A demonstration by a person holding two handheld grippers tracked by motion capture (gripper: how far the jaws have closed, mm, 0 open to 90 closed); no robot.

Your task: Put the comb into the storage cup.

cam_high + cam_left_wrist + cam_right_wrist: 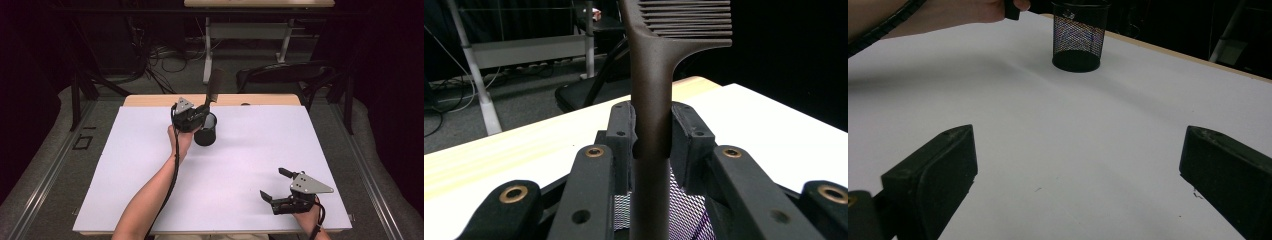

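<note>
Black comb (651, 95) clamped by its handle between the pads of my left tool (196, 116); teeth end up, handle running down toward the black mesh cup (205, 129), which stands directly under the tool on the white bench (250, 165). From the left gripper view I cannot tell whether the handle's lower end is already inside the cup. No brand, label or writing readable on comb or cup. Right tool (276, 185) rests near the bench's front right corner, jaws wide apart, nothing between them, well apart from the cup.
</note>
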